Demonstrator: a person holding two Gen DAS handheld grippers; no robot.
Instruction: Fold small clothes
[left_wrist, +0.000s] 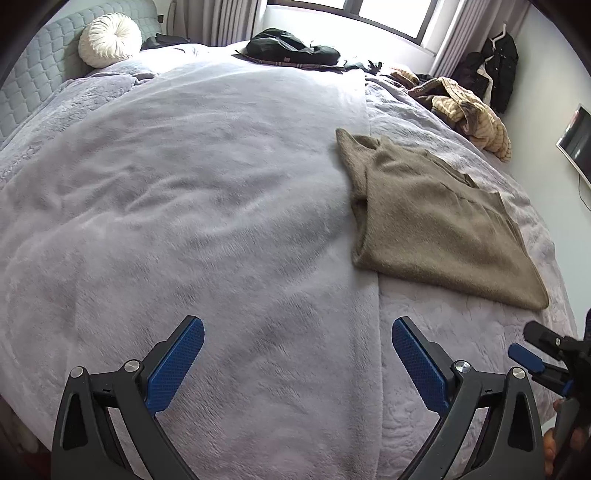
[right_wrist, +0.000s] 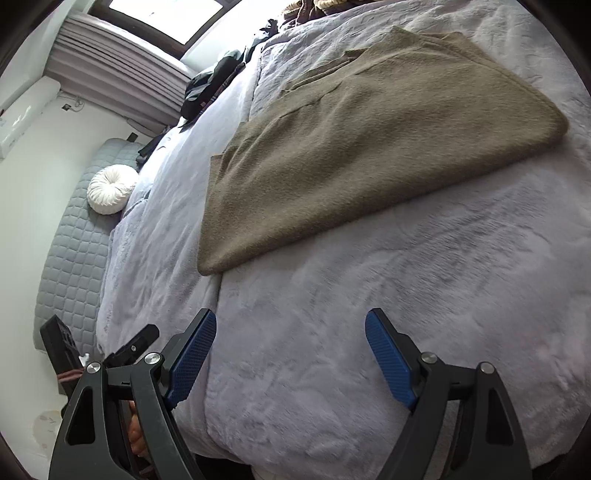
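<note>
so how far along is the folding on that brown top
Looks done: the brown top lies flat on the bed cover, doubled over into a neat slab. In hand: nothing; the left tool and right tool both hang open over the cover, short of the cloth. Left: perhaps one more fold, and the striped heap by the far edge is still crumpled.

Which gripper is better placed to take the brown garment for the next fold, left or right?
Right, probably. The right gripper is open and the garment lies straight ahead of it. In the left view the garment lies off to the right of the open left gripper, nearer the right one.
</note>
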